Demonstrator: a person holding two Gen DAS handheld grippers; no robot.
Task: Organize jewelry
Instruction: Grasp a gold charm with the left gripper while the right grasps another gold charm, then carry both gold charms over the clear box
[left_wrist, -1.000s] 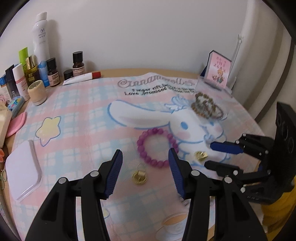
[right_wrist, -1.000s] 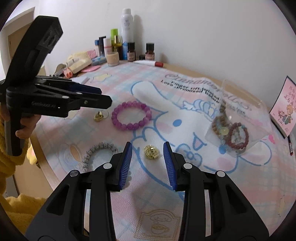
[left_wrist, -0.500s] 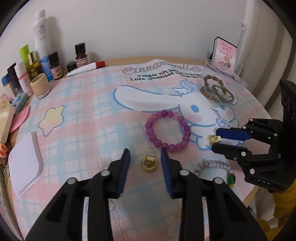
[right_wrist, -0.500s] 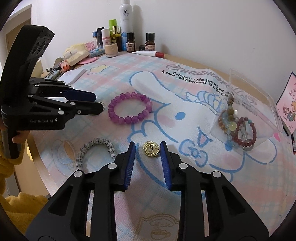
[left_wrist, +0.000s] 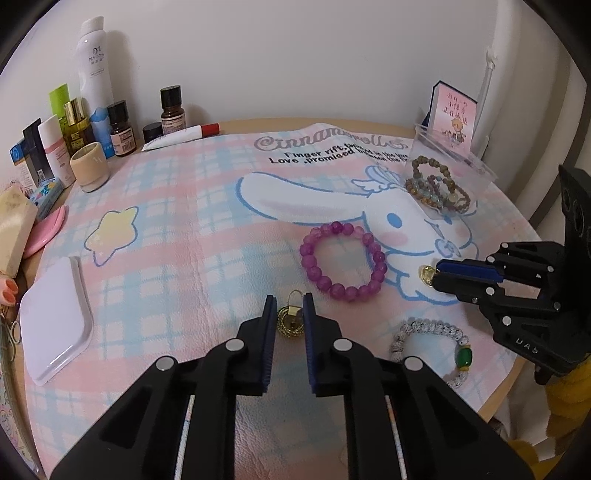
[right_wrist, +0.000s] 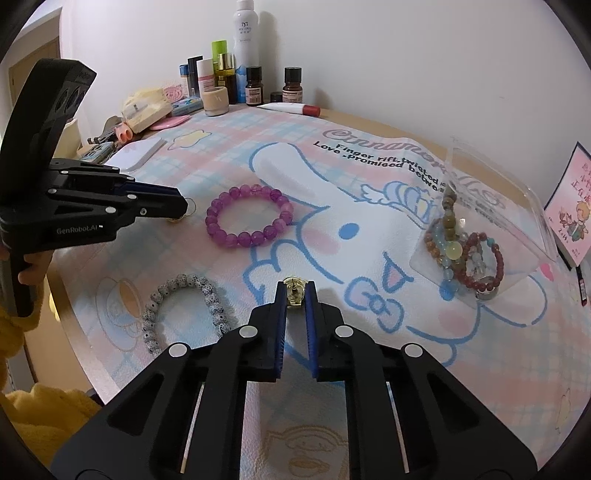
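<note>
Nearest to the left wrist camera, the left gripper (left_wrist: 290, 310) has just been closing; its blue fingers (left_wrist: 270, 321) now stand almost together, with a gold earring (left_wrist: 289, 325) between the tips, lying on the pink and blue cartoon cloth (left_wrist: 177, 236). The pads seem to press its sides, though the fingers hide part of it. Only this view shows the green bead on the white speckled bracelet (left_wrist: 430, 328), which lies to the right of this earring.

Just beyond the earring lies the purple bead bracelet (left_wrist: 343, 258). To the right of this bracelet, the right gripper (left_wrist: 436, 275) is seen from the side, its fingers pinching a second gold earring (left_wrist: 425, 275).

The right wrist view confirms it: the right gripper (right_wrist: 295, 291) has also just been closing, and the second earring (right_wrist: 294, 295) sits clamped between the narrow fingertips, on the cloth. In this view the left gripper (right_wrist: 179, 208) comes from the left of the purple bracelet (right_wrist: 249, 216), and its earring is nearly all hidden behind the tips. A hand (right_wrist: 31, 264) in a yellow sleeve holds it.

Far to the right of the purple bracelet stands a clear plastic box (right_wrist: 517, 206) with several bead bracelets (right_wrist: 461, 251) inside. Bottles (left_wrist: 94, 74) line the counter's back edge.
</note>
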